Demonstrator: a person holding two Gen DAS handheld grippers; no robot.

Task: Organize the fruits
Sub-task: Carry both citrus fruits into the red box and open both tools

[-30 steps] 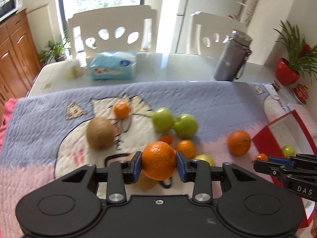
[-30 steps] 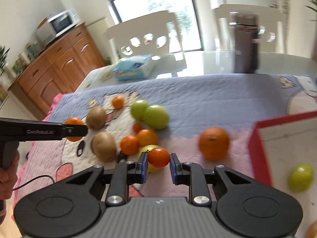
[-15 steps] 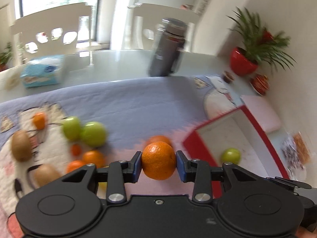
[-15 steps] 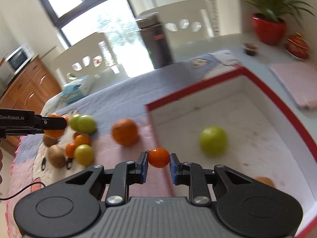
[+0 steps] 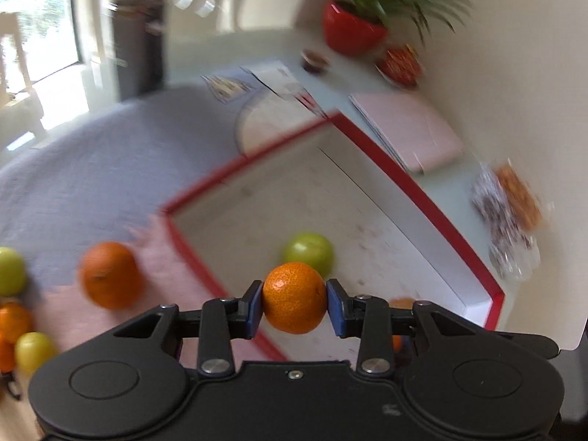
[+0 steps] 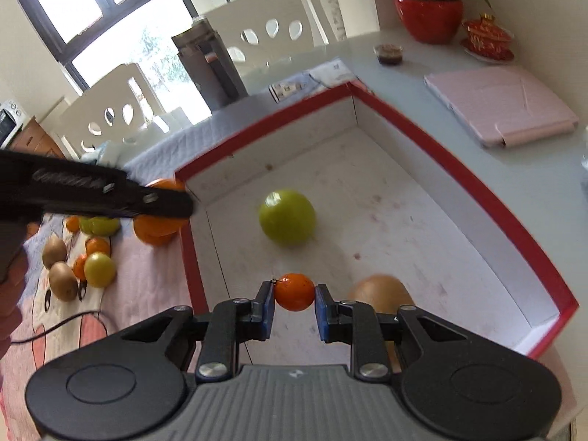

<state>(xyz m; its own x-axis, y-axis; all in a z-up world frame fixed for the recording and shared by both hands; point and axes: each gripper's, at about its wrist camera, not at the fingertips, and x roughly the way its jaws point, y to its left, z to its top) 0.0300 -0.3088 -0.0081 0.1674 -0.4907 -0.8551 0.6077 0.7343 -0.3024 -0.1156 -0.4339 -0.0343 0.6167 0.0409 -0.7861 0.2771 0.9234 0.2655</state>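
- The left gripper (image 5: 294,303) sits at the lower middle of the left wrist view, its blue fingers (image 5: 253,308) clamped on an orange (image 5: 294,297).
- That orange hangs over the near left edge of the red-rimmed box (image 5: 422,198), which fills the middle and right of the frame.
- A green apple (image 5: 308,251) lies on the box floor just behind the held orange.
- Left of the box, on the quilt (image 5: 92,169), lies a big orange (image 5: 109,275); more fruit (image 5: 22,316) crowds the lower left edge.
- In the right wrist view the right gripper (image 6: 294,307) has its fingers (image 6: 265,308) clamped on a small tangerine (image 6: 294,291), held above the box floor at the lower middle of the frame.
- A kiwi (image 6: 380,291) lies in the box just right of the tangerine, partly hidden by the gripper.
- The left gripper reaches in from the left of this frame, over the box's left wall.
- A plant (image 6: 428,3) in a red pot stands on the table (image 6: 411,55) at the upper right, and a pink pad (image 6: 499,106) lies right of the box.
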